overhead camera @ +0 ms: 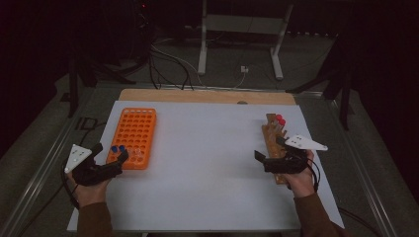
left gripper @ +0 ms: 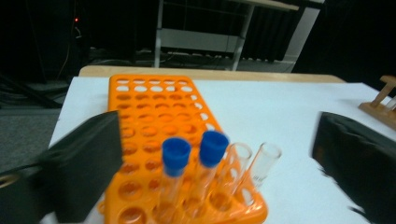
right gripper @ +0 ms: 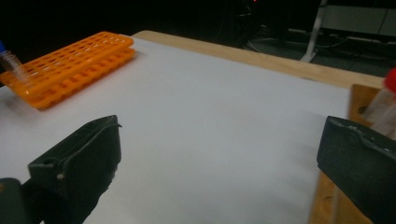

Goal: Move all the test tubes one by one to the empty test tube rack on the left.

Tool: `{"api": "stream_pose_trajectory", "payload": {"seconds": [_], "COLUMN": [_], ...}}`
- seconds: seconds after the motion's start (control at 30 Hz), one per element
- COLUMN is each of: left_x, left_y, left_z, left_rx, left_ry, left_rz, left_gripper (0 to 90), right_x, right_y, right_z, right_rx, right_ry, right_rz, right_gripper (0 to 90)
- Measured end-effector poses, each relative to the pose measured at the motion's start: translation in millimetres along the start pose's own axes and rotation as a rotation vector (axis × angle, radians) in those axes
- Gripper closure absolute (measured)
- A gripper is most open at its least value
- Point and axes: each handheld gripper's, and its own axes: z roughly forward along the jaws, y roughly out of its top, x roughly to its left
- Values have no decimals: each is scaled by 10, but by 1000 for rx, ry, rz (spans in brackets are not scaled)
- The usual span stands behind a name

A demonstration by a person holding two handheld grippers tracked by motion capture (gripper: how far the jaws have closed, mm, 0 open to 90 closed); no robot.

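An orange tube rack (overhead camera: 134, 131) lies at the left of the white sheet (overhead camera: 202, 163). In its near row stand two blue-capped tubes (left gripper: 175, 161) and two uncapped clear tubes (left gripper: 264, 161). My left gripper (overhead camera: 111, 151) is open just short of that row, and the capped tubes show between its jaws without touching them (left gripper: 219, 135). At the right, a wooden rack (overhead camera: 273, 143) holds red-capped tubes (overhead camera: 280, 120). My right gripper (overhead camera: 269, 148) hangs open beside its near end, nothing between its jaws (right gripper: 224, 140). The right gripper view shows a red cap (right gripper: 391, 79) and the orange rack (right gripper: 74, 65).
A wooden board edge (overhead camera: 207, 95) runs behind the white sheet. Beyond the table stand a white metal frame (overhead camera: 242, 29) and loose cables (overhead camera: 168, 64) on the floor. Metal rails (overhead camera: 44, 163) border the table on both sides.
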Motion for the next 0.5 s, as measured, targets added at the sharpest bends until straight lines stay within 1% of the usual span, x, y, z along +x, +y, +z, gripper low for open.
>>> {"api": "stream_pose_trajectory", "payload": {"seconds": [0.03, 0.07, 0.1, 0.13, 0.2, 0.27, 0.33, 0.43, 0.5], "left_x": [-25, -45, -62, -84, -136, -190, -240, -327, -397], "left_y": [7, 15, 23, 33, 53, 79, 104, 121, 124], "left_z": [6, 11, 22, 34, 58, 80, 110, 164, 205], "left_rx": [-9, -16, -21, -19, -21, -18, -14, -3, 6], "left_ry": [16, 21, 9, 9, 3, -11, -39, -68, -81], "left_rz": [5, 5, 1, 2, 13, 21, 18, 23, 36], "left_gripper": [3, 3, 3, 4, 4, 4, 4, 4, 4], "right_x": [-20, -43, -67, -90, -146, -210, -284, -402, -482], "right_y": [10, 21, 31, 43, 68, 97, 130, 178, 199], "right_z": [-10, -18, -24, -32, -44, -46, -44, -28, 0], "right_rx": [-2, -1, 1, -2, -6, 1, 11, 18, 24], "right_ry": [-5, -11, -15, -21, -33, -53, -69, -85, -99], "right_rz": [-1, 0, -1, 2, 4, 3, 3, 26, 39], "right_gripper": [1, 1, 1, 1, 1, 1, 1, 21, 22]}}
